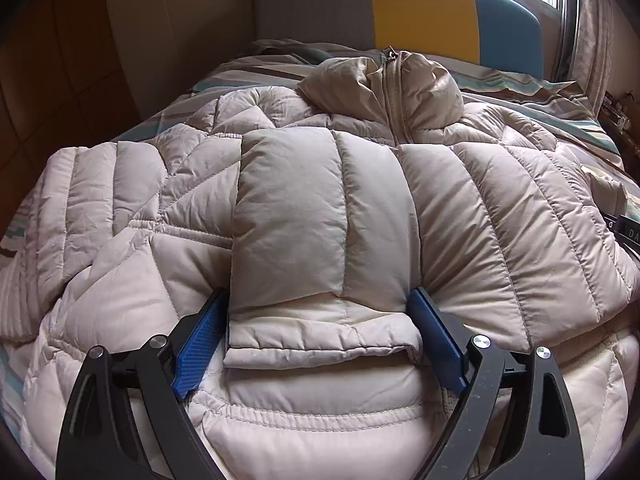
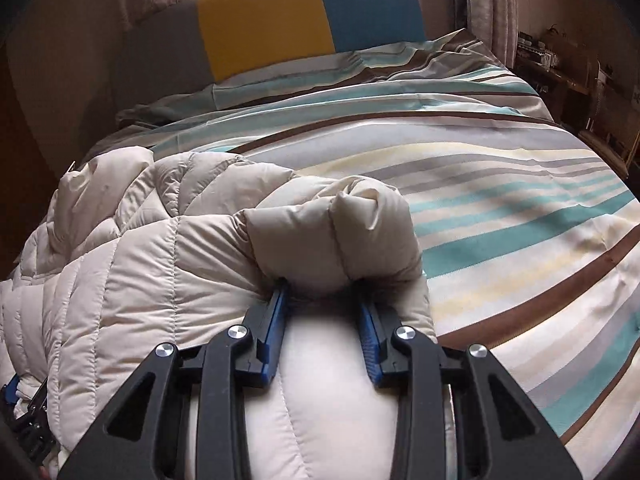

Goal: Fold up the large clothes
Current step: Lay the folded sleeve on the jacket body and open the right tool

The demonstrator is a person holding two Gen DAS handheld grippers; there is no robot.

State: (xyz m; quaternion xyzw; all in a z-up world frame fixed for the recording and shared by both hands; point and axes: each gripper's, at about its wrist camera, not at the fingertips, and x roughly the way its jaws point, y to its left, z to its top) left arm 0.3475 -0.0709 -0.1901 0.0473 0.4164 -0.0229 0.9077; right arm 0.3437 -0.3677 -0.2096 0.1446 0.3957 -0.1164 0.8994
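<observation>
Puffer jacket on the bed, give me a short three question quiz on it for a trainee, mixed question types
1. True or false: the beige quilted puffer jacket lies on a plain white sheet.
2. Multiple choice: what do the right gripper jaws pinch? A) a bunched part of the jacket B) the striped duvet cover C) nothing
3. Fill in: the left gripper jaws stand wide on either side of a folded-over jacket ____, its cuff end nearest the camera.

Key
1. False: it lies on the duvet cover striped in teal, brown, cream and grey.
2. A
3. sleeve
</observation>
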